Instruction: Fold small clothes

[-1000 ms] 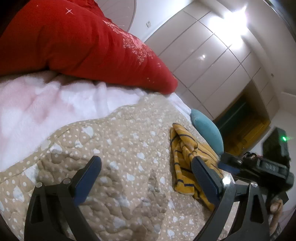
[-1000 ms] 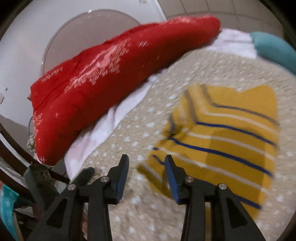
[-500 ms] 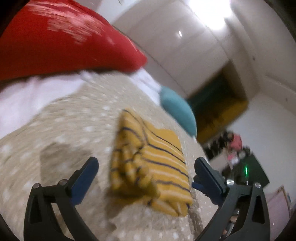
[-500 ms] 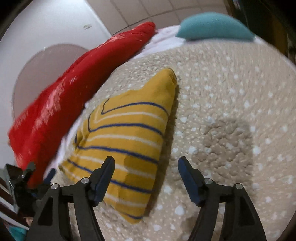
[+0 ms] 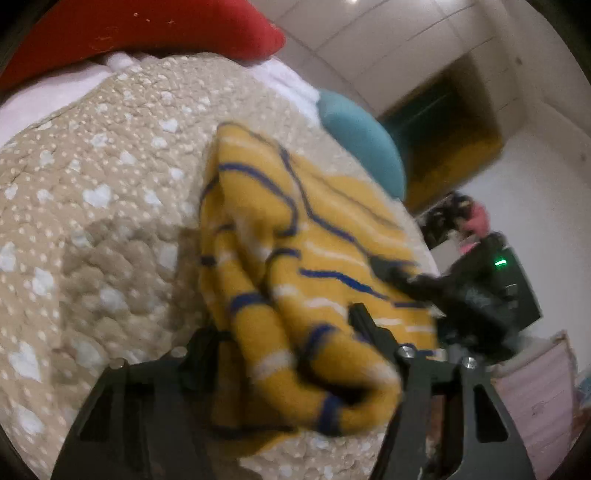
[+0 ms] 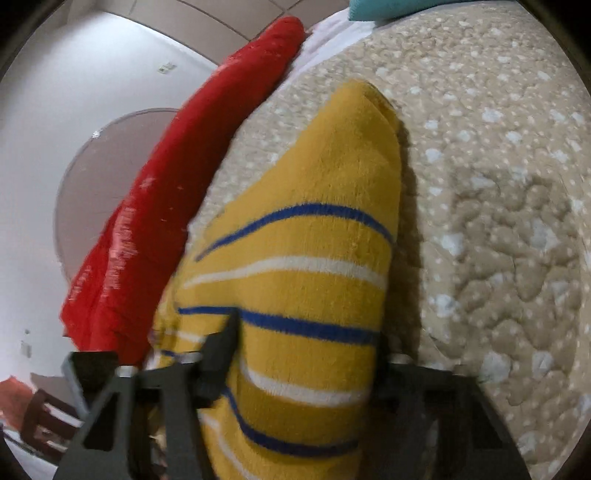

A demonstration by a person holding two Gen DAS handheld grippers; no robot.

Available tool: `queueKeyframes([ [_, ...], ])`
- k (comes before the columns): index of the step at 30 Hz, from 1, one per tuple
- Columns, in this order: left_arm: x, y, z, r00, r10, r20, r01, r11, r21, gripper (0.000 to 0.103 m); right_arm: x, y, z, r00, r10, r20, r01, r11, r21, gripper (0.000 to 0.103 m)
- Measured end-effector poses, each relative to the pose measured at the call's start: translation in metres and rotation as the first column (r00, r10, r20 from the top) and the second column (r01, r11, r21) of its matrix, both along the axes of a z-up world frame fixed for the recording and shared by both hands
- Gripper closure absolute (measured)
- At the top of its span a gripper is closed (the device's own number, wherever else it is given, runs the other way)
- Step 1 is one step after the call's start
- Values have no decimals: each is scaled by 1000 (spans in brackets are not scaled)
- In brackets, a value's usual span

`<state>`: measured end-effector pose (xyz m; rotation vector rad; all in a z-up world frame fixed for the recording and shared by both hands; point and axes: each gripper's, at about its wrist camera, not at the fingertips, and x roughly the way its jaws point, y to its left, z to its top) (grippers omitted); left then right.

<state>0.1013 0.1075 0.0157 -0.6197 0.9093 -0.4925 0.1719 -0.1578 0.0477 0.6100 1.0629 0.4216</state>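
A small yellow garment with blue and white stripes [image 5: 295,266] lies folded on the beige dotted quilt [image 5: 110,184]. My left gripper [image 5: 284,332] straddles its bunched near end, jaws wide apart with the cloth between them. In the right wrist view the same garment [image 6: 306,258] fills the middle. My right gripper [image 6: 306,332] straddles its other end, jaws wide with the cloth between them. The right gripper also shows in the left wrist view [image 5: 424,284] at the garment's far edge.
A red pillow [image 5: 147,26] and a white fleece blanket [image 5: 48,96] lie at the head of the bed. A teal cushion [image 5: 362,140] sits beyond the garment. The bed edge and a dark device with a green light [image 5: 498,266] are on the right.
Both grippers have moved in onto the garment from opposite ends. The right gripper's jaws opened wide earlier, and the cloth now sits between the jaws of each.
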Motion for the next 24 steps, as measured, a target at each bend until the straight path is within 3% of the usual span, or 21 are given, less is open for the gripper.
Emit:
queueKeyframes([
  [4, -1, -26, 17, 1000, -27, -5, 27, 995, -93, 51, -13, -18, 38, 997, 19, 74, -19, 1000, 2, 64],
  [8, 1, -65, 24, 997, -75, -6, 73, 991, -112, 52, -32, -58, 70, 988, -30, 154, 31, 999, -7, 64],
  [11, 9, -86, -6, 990, -54, -129, 47, 997, -57, 51, -42, -94, 63, 988, -91, 123, 104, 989, -107, 58],
  [12, 9, -89, -14, 987, -55, -153, 44, 996, -73, 48, -43, -102, 55, 990, -109, 91, 121, 982, -144, 56],
  [15, -7, -85, -17, 989, -45, -137, 31, 994, -103, 48, -56, -125, 31, 989, -147, 32, 150, 976, -159, 43],
  [18, -29, -71, -14, 989, -30, -145, 13, 994, -112, 45, -75, -132, 49, 978, -175, 111, 196, 956, -218, 40],
  [21, -56, -58, -3, 994, 9, -113, -16, 998, -64, 32, -89, -127, 80, 962, -172, 212, 233, 921, -312, 40],
  [24, -79, -48, 11, 996, 84, -16, -83, 995, 61, 19, -103, -105, 117, 938, -105, 331, 233, 896, -378, 45],
])
